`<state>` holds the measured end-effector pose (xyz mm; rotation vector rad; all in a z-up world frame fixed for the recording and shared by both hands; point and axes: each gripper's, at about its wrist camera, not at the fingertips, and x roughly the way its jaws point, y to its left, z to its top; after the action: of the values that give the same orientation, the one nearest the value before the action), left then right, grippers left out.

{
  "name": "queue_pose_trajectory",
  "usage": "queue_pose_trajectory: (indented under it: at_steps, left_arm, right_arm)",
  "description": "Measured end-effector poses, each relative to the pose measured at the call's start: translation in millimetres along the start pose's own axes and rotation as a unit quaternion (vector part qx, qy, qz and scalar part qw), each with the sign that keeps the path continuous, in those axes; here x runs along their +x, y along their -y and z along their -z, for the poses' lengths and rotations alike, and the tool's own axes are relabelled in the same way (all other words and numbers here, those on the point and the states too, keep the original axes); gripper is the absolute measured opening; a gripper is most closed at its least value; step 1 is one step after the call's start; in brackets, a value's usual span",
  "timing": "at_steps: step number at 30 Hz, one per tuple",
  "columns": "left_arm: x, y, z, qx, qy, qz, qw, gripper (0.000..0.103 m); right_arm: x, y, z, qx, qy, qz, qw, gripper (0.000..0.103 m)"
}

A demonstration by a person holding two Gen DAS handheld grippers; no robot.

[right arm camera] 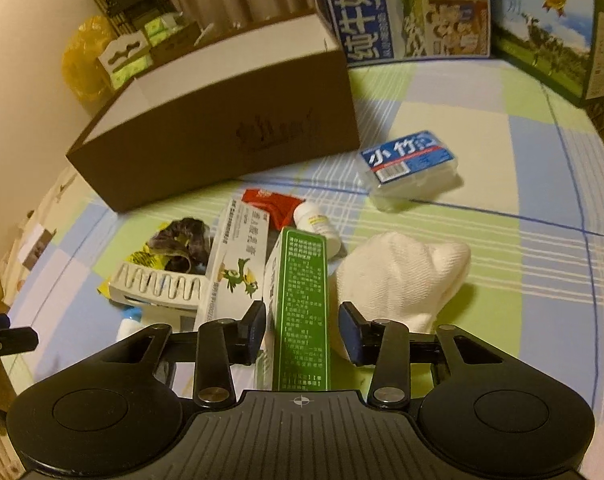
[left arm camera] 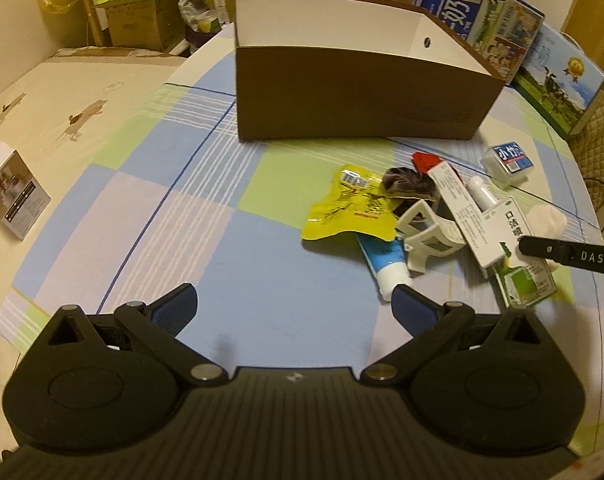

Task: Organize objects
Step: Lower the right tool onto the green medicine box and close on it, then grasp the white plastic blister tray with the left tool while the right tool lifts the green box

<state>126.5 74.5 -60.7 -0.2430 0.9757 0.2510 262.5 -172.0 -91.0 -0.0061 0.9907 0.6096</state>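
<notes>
My left gripper hangs open and wide above the checked tablecloth, with nothing between its blue pads. Just beyond its right finger lies a blue-and-white tube under a yellow pouch. My right gripper is open and straddles an upright green box; a thin gap shows at the right pad. A white box with a green cartoon leans beside it, and a white cloth lies to the right. A brown open box stands behind the pile.
The pile also holds a white ribbed rack, a dark crumpled item, a red packet and a small white bottle. A clear case with a blue label sits apart. Milk cartons line the back edge.
</notes>
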Motion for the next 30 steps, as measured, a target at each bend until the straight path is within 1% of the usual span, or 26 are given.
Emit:
queue_pose_trajectory:
  at_steps: [2,4,7,12,14,17,21,22,24,25,27,28,29,30]
  left_arm:
    - [2,-1,-1,-0.004,0.0,-0.003,1.0,0.101]
    - [3,-1,-3,-0.005,0.001,-0.005,1.0,0.101]
    - [4,5,-5,0.006,0.006,-0.001,1.0,0.099]
    - [11,27,-6,0.051,0.014,0.012,0.9985,0.098]
    - [15,38,-8,0.075,0.017,0.023,0.9968,0.094]
    - [24,59,-11,0.127,0.026,0.042,0.9907,0.092]
    - [39,86,-17,0.196,0.042,0.06,0.9779,0.089]
    - [42,91,-18,0.208,0.045,0.064,0.9749,0.086]
    - [48,100,-20,0.233,0.049,0.069,0.9689,0.085]
    - [52,104,-21,0.245,0.049,0.07,0.9657,0.083]
    - [59,110,-21,0.263,0.041,0.071,0.9615,0.073]
    - [63,112,-21,0.267,0.033,0.073,0.9603,0.064]
    - [64,113,-20,0.267,0.025,0.075,0.9605,0.058]
    - [65,113,-19,0.262,0.019,0.076,0.9619,0.056]
  right_arm:
    - [5,1,-1,0.0,-0.013,-0.005,1.0,0.031]
    - [5,0,-1,-0.004,-0.014,-0.011,1.0,0.028]
    - [-1,-6,0,-0.028,-0.019,-0.009,0.999,0.027]
    - [-19,-8,10,-0.05,-0.03,-0.009,0.998,0.027]
    - [-30,-6,17,-0.05,-0.03,-0.013,0.998,0.027]
    - [-45,0,26,-0.05,-0.027,-0.006,0.998,0.027]
    - [-66,16,38,-0.035,-0.02,0.013,0.999,0.027]
    - [-71,20,40,-0.03,-0.019,0.019,0.999,0.027]
    - [-81,31,45,-0.019,-0.015,0.034,0.999,0.027]
    - [-85,36,48,-0.012,-0.013,0.04,0.999,0.027]
    - [-93,47,53,0.005,-0.011,0.053,0.999,0.027]
    - [-96,52,55,0.011,-0.01,0.059,0.998,0.027]
    - [-99,56,58,0.016,-0.01,0.064,0.998,0.027]
    - [-101,60,60,0.022,-0.01,0.068,0.997,0.027]
